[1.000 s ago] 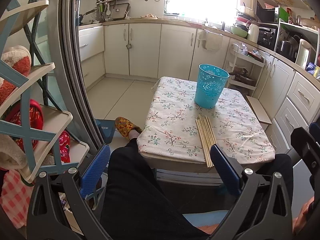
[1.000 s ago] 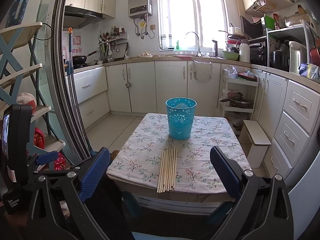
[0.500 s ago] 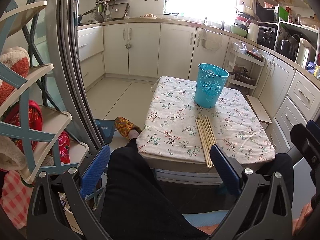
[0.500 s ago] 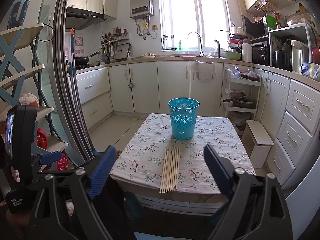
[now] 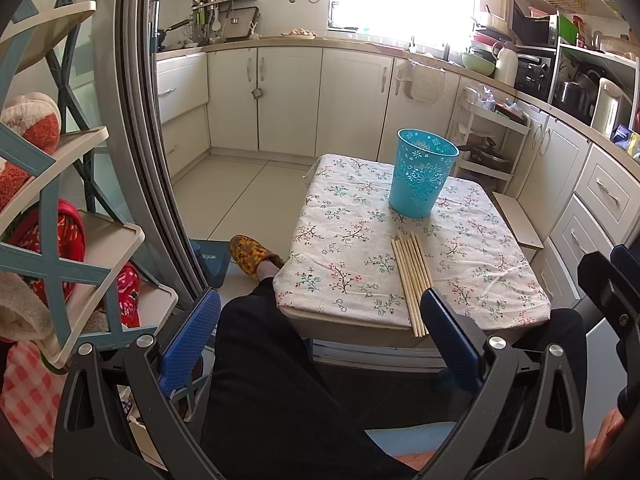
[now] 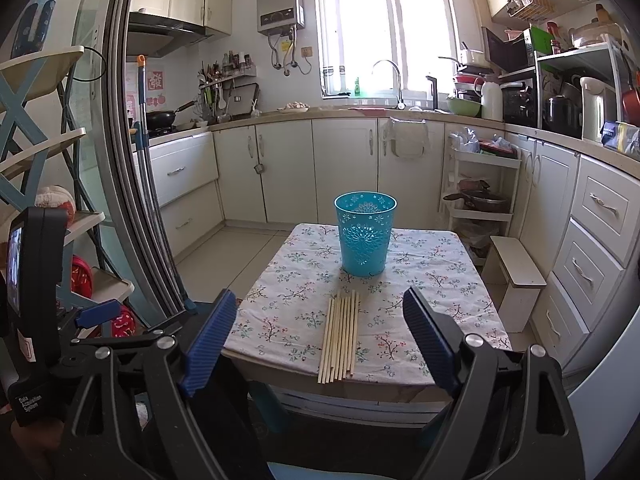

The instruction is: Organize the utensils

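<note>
At far left, the left view alone shows a shelf rack (image 5: 92, 240) with red and white soft items, and a leg (image 5: 272, 380) in dark cloth ending in a patterned slipper (image 5: 250, 254) on the floor. The left gripper (image 5: 320, 340) hangs over that leg, its fingers (image 5: 192, 340) wide apart and empty. The chopsticks (image 5: 412, 280) lie side by side on the near part of the surface (image 5: 340, 248), their near ends reaching its edge, partly hidden by the right finger. The bin (image 5: 420, 178) stands upright just beyond them, near but apart.

The right view alone shows the window, tap and wall heater. Its gripper (image 6: 316, 340) hangs short of the near edge; the fingers (image 6: 428, 332) have just been opening slightly and stand wide with nothing between them. The chopsticks (image 6: 340, 336) show whole here, the bin (image 6: 365, 238) straight behind them. How many sticks there are is hard to count.
</note>
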A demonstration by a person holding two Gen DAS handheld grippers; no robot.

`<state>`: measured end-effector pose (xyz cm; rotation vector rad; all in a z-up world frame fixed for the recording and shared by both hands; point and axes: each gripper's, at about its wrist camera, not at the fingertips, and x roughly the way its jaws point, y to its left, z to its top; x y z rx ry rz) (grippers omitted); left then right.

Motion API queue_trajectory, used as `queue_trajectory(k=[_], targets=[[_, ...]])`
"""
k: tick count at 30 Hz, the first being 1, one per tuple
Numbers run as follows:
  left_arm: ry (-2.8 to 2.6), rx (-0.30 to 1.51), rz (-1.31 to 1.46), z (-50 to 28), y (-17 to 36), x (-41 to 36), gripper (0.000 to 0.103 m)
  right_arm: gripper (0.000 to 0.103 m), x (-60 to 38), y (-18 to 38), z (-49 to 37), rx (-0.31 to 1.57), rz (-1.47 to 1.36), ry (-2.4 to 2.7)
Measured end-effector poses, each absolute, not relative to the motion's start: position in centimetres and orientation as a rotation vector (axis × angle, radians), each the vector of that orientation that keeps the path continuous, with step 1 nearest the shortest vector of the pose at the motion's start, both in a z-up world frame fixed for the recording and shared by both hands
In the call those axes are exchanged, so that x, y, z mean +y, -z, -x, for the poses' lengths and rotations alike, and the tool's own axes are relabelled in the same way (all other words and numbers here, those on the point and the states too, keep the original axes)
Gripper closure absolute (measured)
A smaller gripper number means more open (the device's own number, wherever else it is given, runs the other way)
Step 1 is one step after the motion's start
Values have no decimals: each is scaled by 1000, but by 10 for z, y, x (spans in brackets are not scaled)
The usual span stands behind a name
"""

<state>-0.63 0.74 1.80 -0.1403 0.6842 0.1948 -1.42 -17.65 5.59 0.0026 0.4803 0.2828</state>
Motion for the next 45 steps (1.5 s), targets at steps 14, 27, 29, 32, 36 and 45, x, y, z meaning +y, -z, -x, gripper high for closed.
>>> queue_trajectory(k=[14,27,29,32,36,45], targets=[[-193,685,140,7,-18,7,6,14,-176,-56,15,477,-1,-282],[-193,682,143,7,-20,9,6,14,-178,-57,15,478,-9,-285],[-194,679,143,8,-20,10,6,14,-178,-57,16,476,-9,-286],[-194,676,146,9,-21,11,6,14,-178,-57,16,478,-11,-289],[-184,675,144,8,-21,10,6,15,-180,-57,14,480,-16,-287],[-177,699,148,-9,-12,13,6,19,-176,-51,1,504,-11,-277]])
